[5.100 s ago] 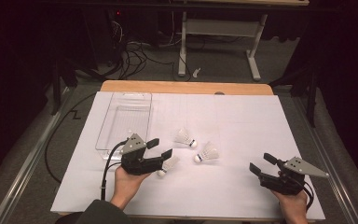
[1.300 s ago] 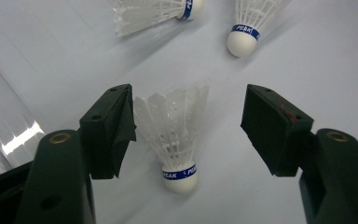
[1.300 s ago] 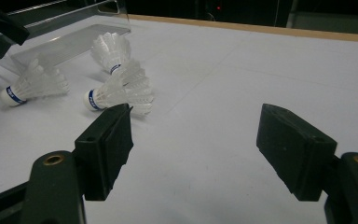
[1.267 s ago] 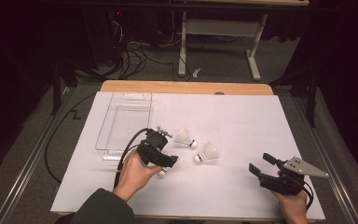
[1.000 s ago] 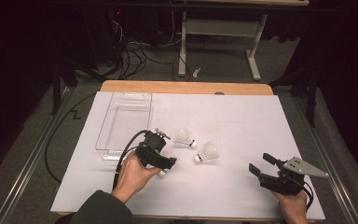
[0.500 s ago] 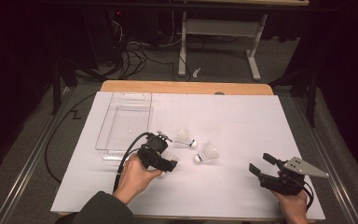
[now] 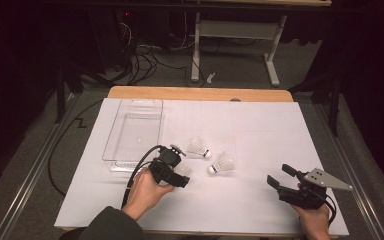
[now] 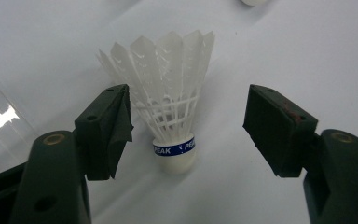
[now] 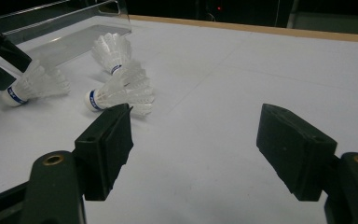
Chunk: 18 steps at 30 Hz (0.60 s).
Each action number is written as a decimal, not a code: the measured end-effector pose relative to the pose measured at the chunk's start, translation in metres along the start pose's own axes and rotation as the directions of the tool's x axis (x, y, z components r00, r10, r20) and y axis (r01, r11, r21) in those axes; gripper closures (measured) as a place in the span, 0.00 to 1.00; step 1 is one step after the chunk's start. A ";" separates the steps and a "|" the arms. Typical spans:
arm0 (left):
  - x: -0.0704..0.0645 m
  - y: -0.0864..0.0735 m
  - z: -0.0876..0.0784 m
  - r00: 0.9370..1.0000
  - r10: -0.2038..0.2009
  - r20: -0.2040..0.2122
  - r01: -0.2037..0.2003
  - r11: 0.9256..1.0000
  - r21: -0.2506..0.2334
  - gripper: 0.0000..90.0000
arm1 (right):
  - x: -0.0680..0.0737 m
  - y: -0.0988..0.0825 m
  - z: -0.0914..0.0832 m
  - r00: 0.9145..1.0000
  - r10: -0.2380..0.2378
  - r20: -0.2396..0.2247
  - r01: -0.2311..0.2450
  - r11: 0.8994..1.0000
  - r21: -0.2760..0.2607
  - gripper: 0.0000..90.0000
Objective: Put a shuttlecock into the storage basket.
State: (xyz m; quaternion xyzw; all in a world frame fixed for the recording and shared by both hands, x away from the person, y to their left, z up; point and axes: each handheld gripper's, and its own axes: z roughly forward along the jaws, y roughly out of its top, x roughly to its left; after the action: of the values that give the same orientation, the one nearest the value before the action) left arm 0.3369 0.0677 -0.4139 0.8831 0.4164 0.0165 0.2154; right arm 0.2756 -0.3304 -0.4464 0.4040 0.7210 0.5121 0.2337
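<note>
**A:** Item one: shuttlecock [image 8: 172,116], white feather skirt, blue band marked PEAK on the cork. Location?

**B:** On the white tabletop [image 7: 260,210], left of centre, just off the near right corner of the clear tray [image 7: 132,132]. It lies on its side. In the left gripper view the cork points back toward the gripper and the skirt fans away, so its long axis runs roughly along the line of the jaws.

**A:** Item two: left gripper [image 8: 186,123]. State?

**B:** Jaws spread wide, nothing held. The shuttlecock sits between them, nearer the left-hand pad, whose edge overlaps the feathers in that view; contact I cannot tell. There is a clear gap on the other side.

**A:** Item three: right gripper [image 9: 193,133]?

**B:** Also released, nothing between its pads, resting near the near right corner of the tabletop, well apart from item one. The left hand is plainly the nearer.

**A:** Remaining stock?

**B:** Two more shuttlecocks: one [image 7: 198,148] toward the centre, another [image 7: 221,164] just to its right and nearer, both lying on their sides.

**A:** Judgement on the coming move?

**B:** Probably a straight close across the lower skirt, above the cork. A small shift to centre it would spare the feathers.
</note>
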 end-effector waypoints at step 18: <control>0.001 0.002 0.014 0.999 -0.001 -0.049 0.003 0.999 0.042 0.39 | 0.000 0.000 0.000 1.000 -0.004 -0.003 0.004 1.000 -0.002 0.30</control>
State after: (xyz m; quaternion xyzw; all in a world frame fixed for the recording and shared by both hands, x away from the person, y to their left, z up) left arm 0.3425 0.0622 -0.4261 0.8863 0.4230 0.0292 0.1865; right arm 0.2754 -0.3304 -0.4463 0.4015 0.7218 0.5128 0.2341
